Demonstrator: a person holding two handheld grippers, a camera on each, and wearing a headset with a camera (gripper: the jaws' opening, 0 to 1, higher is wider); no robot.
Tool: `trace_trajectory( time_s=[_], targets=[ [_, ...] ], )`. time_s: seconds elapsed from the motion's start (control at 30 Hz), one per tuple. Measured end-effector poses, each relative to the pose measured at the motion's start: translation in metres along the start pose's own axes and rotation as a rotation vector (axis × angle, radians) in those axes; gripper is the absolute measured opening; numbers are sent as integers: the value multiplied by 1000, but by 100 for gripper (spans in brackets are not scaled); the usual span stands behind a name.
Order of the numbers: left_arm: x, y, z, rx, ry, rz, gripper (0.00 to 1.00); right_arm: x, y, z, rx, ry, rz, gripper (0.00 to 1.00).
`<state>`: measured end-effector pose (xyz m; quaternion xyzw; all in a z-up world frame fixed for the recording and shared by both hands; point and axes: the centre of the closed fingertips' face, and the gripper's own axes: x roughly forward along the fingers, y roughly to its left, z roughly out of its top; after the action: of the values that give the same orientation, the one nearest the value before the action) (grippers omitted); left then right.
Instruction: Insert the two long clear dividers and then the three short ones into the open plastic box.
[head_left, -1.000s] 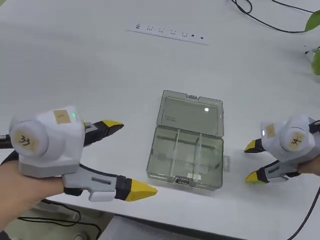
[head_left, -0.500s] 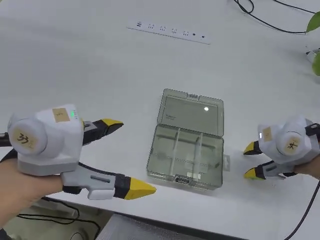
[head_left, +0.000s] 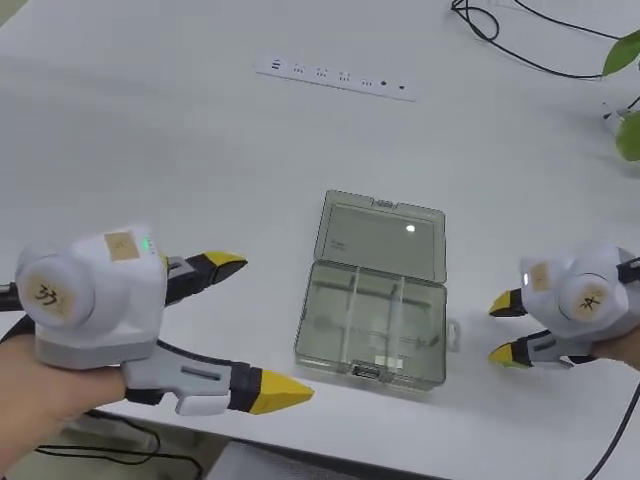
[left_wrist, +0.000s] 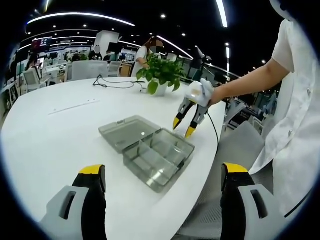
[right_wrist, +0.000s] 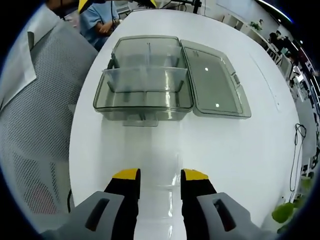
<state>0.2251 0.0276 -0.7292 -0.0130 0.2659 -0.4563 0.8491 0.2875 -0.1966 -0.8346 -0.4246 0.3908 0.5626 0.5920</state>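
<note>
1. The left gripper (head_left: 255, 328) is hovering over the near left part of the white table (head_left: 150, 150). Its jaws are spread wide with nothing in them, and its yellow tips are pointing toward the box.
2. The right gripper (head_left: 500, 328) is hovering just right of the box. Its jaws are parted by a narrower gap with nothing between them, and its tips are pointing at the box's right wall without touching it.
3. The plastic box (head_left: 372, 325) is sitting on the table between the two grippers, apart from both and close to the table's near edge.
4. Its lid (head_left: 382, 233) is lying open and flat on the far side of the box.
5. Clear dividers (head_left: 396, 300) are standing inside the box, splitting it into compartments. The exact count is hard to tell.
6. A small clear piece (head_left: 453, 330) is lying against the box's right wall. I cannot tell what it is.
7. In the right gripper view the box is lying straight ahead of the jaws, with the lid off to its right and one long divider running across it.
8. In the left gripper view the box is sitting ahead between the wide jaws. The right gripper is hanging just beyond it, held by a person with a white sleeve (left_wrist: 295, 50). A potted plant (left_wrist: 160, 75) is standing farther back.
9. A white power strip (head_left: 335, 77) is lying well beyond the box, and a black cable (head_left: 500, 30) is trailing across the far right corner.
</note>
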Motion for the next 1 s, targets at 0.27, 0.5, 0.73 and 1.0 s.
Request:
trace_trajectory(
  time_s=[0.27, 0.5, 0.73, 1.0],
  targets=[
    [-4, -3, 13, 12, -14, -9, 98, -42, 4, 35, 10, -98, -99, 32],
    [-4, -11, 31, 0, -31, -22, 95, -82, 18, 72, -22, -164, -172, 32],
    [6, -27, 57, -119, -89, -79, 86, -108, 35, 103, -62, -200, -221, 32],
    [21, -51, 75, -285, -113, -180, 69, -123, 44, 127, -94, -213, -269, 32]
  ],
)
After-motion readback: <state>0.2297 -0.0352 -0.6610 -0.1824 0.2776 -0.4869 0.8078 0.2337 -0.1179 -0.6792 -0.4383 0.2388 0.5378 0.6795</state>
